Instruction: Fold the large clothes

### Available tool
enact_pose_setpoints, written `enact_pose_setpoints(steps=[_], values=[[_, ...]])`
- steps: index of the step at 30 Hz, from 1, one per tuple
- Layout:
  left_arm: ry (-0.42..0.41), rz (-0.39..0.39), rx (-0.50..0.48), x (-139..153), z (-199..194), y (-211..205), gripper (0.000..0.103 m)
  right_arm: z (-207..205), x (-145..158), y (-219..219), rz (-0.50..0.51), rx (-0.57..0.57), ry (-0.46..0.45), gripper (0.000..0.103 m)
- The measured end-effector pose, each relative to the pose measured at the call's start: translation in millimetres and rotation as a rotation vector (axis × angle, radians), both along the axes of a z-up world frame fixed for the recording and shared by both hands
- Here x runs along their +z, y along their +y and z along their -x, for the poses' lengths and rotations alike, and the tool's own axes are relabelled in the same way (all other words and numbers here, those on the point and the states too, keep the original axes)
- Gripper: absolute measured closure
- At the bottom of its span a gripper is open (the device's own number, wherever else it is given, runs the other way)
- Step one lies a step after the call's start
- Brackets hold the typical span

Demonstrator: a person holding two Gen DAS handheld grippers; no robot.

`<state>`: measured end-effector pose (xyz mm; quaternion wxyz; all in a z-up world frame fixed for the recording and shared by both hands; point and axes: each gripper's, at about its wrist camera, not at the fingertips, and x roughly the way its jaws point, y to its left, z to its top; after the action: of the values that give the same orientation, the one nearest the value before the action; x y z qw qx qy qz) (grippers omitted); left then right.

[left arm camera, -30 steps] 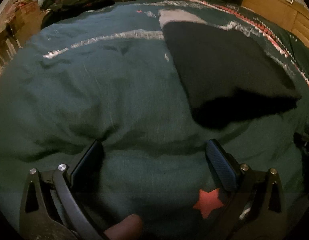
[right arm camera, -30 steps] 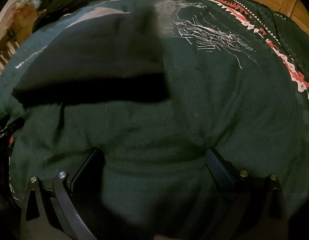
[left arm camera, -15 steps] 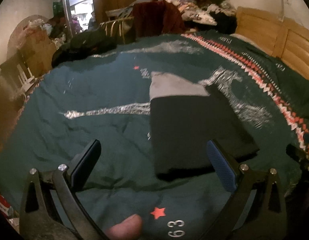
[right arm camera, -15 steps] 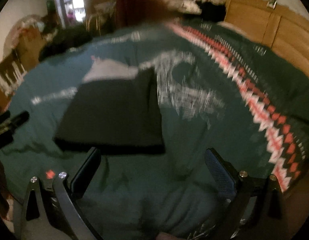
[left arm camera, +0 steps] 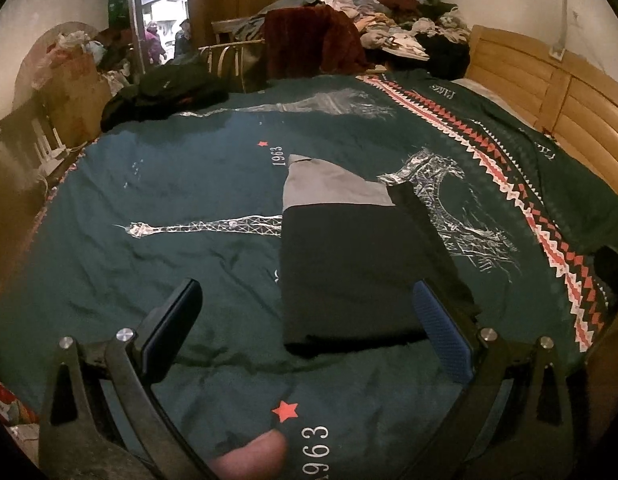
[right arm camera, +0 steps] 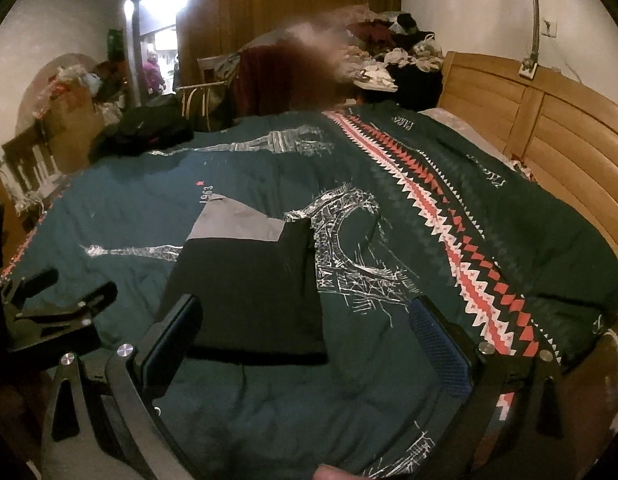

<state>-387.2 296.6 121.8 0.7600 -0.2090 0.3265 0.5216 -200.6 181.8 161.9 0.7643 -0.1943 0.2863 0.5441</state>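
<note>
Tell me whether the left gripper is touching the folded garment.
Apart. The left wrist view shows the left gripper open and raised, bedspread visible between its fingers and the garment.

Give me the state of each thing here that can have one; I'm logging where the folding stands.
Black and grey garment: folded into a flat rectangle, lying on the bedspread, held by neither gripper.
Left gripper: open, empty, above the bed.
Right gripper: open, empty, above the bed.
Green bedspread: spread over the bed, lightly wrinkled.
Clothes pile: unfolded, heaped beyond the bed.
Doorway: open, lit beyond.
</note>
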Motion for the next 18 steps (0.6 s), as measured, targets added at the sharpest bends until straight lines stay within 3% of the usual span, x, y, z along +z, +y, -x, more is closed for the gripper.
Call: enact_pose_setpoints(steps=[18], values=[[-0.034,-0.012,-0.022,12.8,-7.1,-12.3,0.000,10.4,7.2,-9.8,0.004,0.018,-0.012,0.000]])
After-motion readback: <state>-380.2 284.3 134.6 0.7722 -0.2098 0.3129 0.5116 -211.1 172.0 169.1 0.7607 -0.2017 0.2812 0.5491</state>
